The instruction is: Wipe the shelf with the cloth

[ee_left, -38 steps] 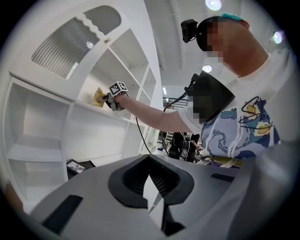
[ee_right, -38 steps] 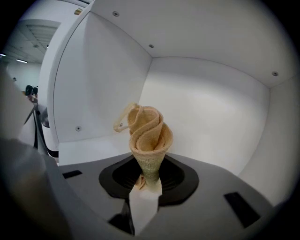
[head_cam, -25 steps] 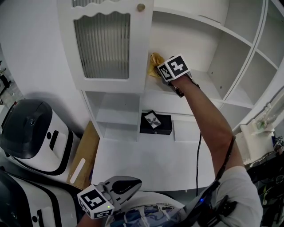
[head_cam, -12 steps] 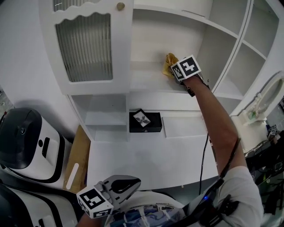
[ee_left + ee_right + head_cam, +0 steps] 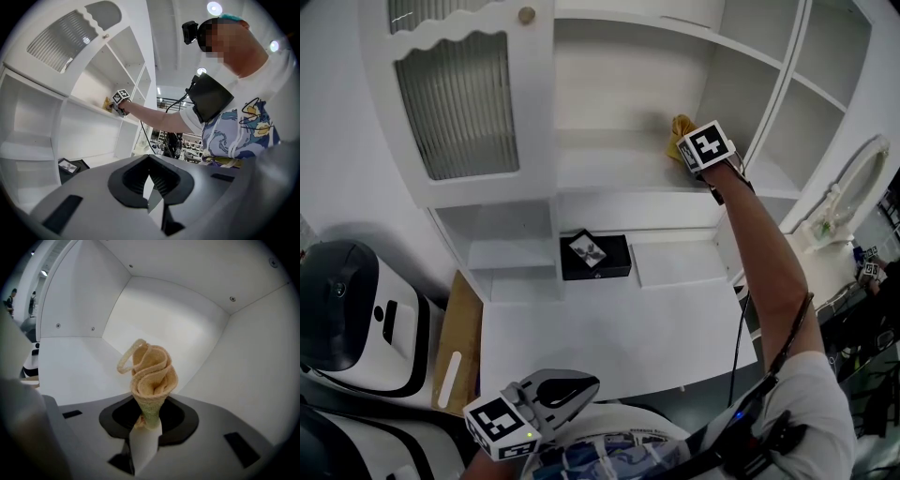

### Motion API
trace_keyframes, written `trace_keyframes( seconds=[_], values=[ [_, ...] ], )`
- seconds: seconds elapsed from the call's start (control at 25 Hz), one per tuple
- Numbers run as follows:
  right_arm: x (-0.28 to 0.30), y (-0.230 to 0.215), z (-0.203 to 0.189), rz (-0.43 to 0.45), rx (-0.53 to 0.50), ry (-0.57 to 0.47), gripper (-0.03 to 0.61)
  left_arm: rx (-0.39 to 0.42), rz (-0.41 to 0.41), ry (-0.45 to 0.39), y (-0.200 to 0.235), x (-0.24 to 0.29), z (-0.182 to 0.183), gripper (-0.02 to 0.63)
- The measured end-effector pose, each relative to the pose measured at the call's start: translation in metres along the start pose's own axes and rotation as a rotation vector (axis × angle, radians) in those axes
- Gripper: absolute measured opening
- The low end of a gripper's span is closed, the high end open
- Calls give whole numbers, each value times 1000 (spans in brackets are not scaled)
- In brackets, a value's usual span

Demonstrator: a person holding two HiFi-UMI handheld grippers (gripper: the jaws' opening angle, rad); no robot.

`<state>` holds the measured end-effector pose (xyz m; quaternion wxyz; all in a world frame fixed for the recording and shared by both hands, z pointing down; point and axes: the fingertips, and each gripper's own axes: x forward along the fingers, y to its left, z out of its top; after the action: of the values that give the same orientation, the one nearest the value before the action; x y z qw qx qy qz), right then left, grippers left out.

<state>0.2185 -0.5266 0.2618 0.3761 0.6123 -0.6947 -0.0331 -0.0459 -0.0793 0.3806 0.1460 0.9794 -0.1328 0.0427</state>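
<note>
A bunched yellow cloth (image 5: 150,373) stands pinched in my right gripper (image 5: 146,427), which is shut on its lower end. In the head view that gripper (image 5: 689,148) holds the cloth (image 5: 679,131) down on the white shelf (image 5: 609,167), near the shelf's right end and close to the upright divider (image 5: 769,103). The right gripper view shows the shelf's back corner behind the cloth. My left gripper (image 5: 546,398) hangs low by the person's body, shut with nothing in it. Its own view shows its jaws (image 5: 152,194) together, and the cloth (image 5: 108,102) far off.
An open cabinet door with ribbed glass (image 5: 455,98) juts out left of the shelf. A black box (image 5: 594,255) sits in the niche below, above the white desk top (image 5: 619,337). A white and black machine (image 5: 356,309) and a wooden board (image 5: 459,337) stand at the left.
My right gripper has slid the cloth rightward along the shelf, from beside the cabinet door to near the divider. The left gripper has stayed put.
</note>
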Motion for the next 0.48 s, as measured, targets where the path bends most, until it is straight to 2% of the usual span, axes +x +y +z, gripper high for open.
trace_keyframes(
  seconds=[0.16,0.32,0.48],
  values=[
    [-14,15,25,30,30,-95,114,1,6,1,1,-6,0,12],
    [-30,71,69,186,38,-198,114,-3,22,-2,2,-10,-1,12],
    [-37,123,102,295,28,-249,114,3,39,-8,1,-17,0,12]
  ],
)
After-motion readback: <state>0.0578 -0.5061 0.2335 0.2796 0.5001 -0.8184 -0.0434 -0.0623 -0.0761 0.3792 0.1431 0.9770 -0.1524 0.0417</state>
